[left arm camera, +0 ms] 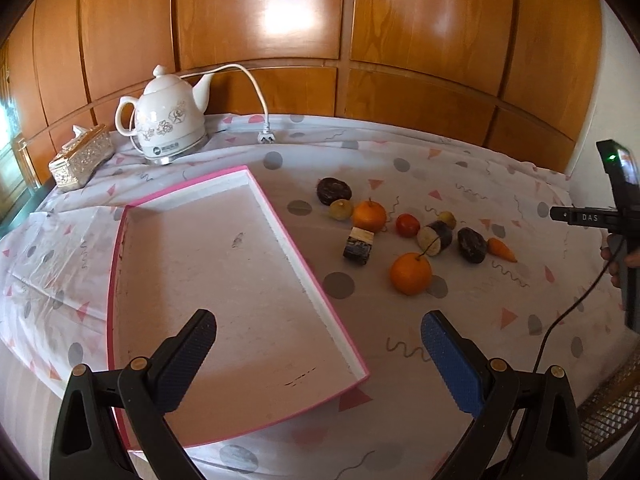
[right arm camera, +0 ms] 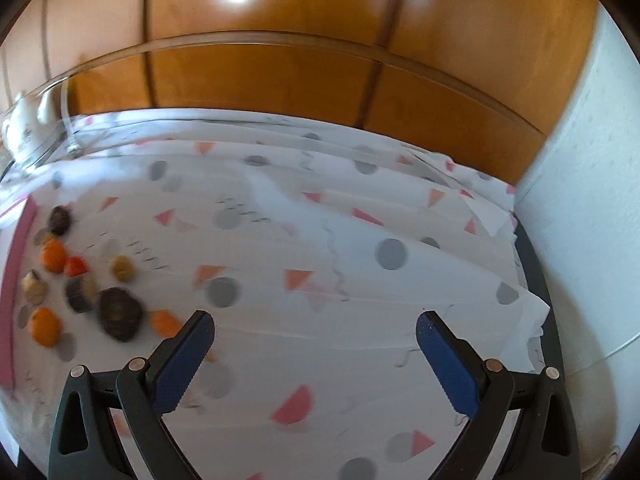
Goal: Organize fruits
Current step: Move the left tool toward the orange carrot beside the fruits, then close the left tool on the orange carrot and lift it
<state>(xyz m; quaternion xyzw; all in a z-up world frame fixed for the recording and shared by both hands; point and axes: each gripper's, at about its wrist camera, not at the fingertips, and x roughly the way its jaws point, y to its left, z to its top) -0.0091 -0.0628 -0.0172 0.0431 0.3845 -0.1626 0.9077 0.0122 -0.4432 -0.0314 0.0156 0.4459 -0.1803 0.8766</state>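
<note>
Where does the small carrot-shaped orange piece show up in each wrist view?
Left wrist view: the carrot piece lies right of centre, at the right end of the fruit cluster, beside a dark wrinkled fruit.
Right wrist view: blurred, the same piece sits lower left, just left of the tip of the right tongs' left finger.
Shared landmark: the dark wrinkled fruit next to it; also the white kettle.

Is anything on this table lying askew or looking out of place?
Yes. The pink tray lies askew on the tablecloth, and the kettle's plug rests loose on the cloth, not connected.
</note>
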